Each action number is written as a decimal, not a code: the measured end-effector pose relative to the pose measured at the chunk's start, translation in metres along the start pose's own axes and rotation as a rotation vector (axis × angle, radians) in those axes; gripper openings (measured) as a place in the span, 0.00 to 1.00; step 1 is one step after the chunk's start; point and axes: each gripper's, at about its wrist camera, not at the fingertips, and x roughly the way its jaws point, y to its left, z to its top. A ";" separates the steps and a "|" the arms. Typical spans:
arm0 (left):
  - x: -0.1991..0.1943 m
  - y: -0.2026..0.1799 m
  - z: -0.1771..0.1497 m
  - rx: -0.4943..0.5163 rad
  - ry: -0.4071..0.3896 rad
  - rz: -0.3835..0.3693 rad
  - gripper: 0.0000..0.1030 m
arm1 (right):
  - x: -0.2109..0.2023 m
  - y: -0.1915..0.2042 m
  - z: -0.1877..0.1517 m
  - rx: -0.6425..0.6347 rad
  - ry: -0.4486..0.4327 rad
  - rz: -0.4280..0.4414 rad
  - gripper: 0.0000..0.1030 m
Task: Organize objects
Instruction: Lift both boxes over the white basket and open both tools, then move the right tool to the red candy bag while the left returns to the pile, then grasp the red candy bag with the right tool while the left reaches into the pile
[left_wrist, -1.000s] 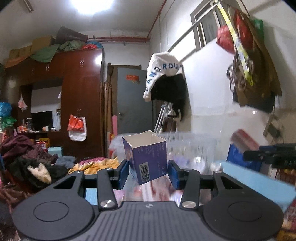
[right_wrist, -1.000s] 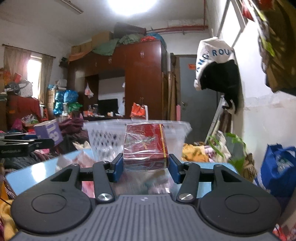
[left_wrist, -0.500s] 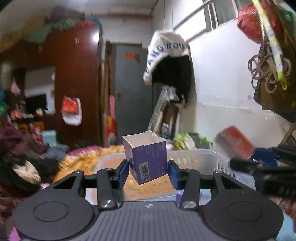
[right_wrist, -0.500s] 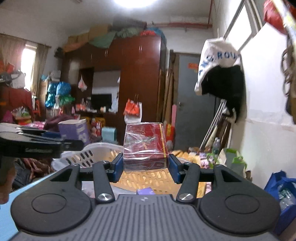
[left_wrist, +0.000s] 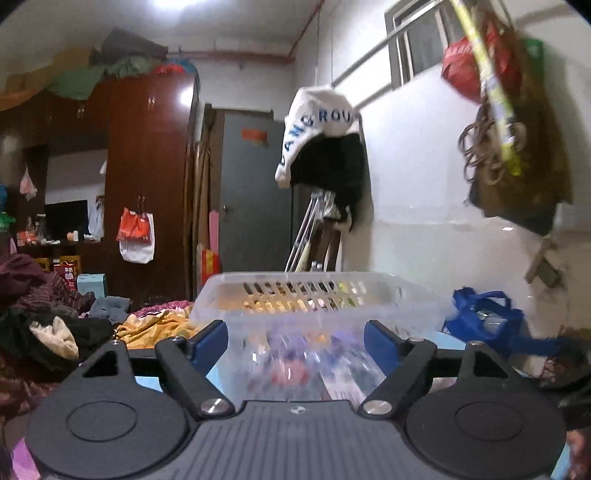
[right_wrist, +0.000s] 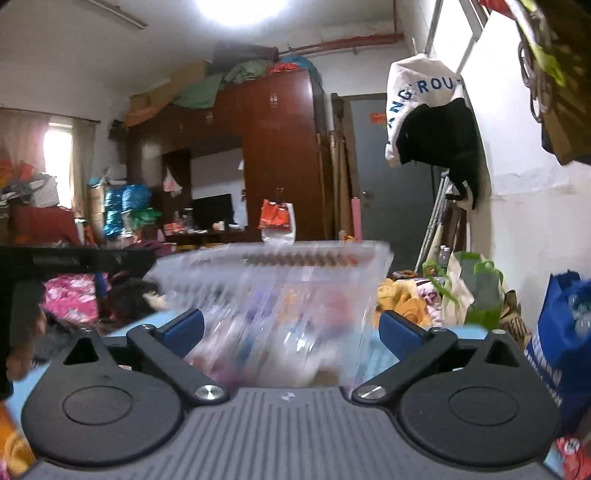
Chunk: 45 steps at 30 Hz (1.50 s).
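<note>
A clear slotted plastic basket stands just ahead of my left gripper, which is open and empty. The same basket shows in the right wrist view in front of my right gripper, also open and empty. Blurred purple, red and orange things show through the basket's walls; I cannot tell them apart. The left gripper's body shows at the left of the right wrist view.
The basket rests on a light blue table. A blue bag sits to the right by the white wall. Piled clothes lie to the left. A dark wardrobe and a grey door stand behind.
My left gripper opened and no longer holds the purple box. My right gripper opened and no longer holds the red packet. Both views are now low in front of the basket.
</note>
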 end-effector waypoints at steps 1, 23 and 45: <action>-0.011 -0.001 -0.011 -0.014 -0.005 -0.013 0.82 | -0.008 0.004 -0.010 -0.006 0.001 0.004 1.00; -0.018 -0.042 -0.071 0.009 0.171 -0.091 0.82 | -0.023 0.020 -0.051 -0.061 0.062 0.031 0.51; -0.031 -0.054 -0.078 0.023 0.109 -0.064 0.33 | -0.021 0.007 -0.043 -0.062 0.030 0.041 0.52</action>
